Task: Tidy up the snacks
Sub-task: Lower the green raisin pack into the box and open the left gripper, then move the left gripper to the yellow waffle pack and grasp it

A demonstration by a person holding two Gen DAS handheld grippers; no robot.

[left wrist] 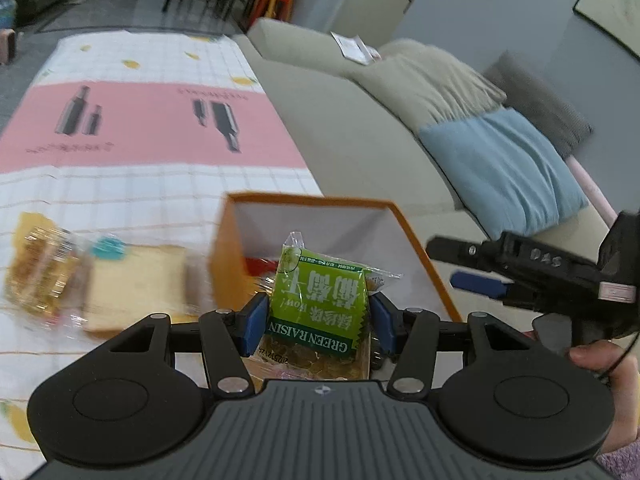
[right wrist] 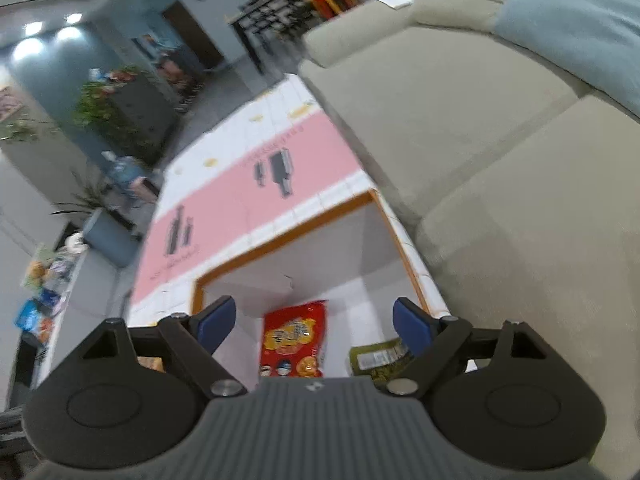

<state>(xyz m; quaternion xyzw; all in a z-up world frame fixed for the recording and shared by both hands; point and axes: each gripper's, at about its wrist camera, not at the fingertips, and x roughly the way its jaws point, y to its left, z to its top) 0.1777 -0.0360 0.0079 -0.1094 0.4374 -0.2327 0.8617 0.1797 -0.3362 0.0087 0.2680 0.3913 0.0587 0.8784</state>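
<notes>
Green raisin pack carried toward orange box.
The green raisin pack (left wrist: 320,304) is clamped in the left hand-held gripper (left wrist: 318,326), just before the orange box (left wrist: 224,256) at the bench (left wrist: 120,196) edge by the sofa (left wrist: 360,128). The right hand-held gripper (right wrist: 314,326) is held open and empty over the box, where a red snack bag (right wrist: 294,340) lies. Risk: slippery wrapper slipped, or grippers collided at the box.

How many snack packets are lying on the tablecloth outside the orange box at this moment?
2. A golden-wrapped snack lies far left on the tablecloth; a wrapped cake slice lies beside it, next to the orange box. Blur and the gripper may hide more.
</notes>
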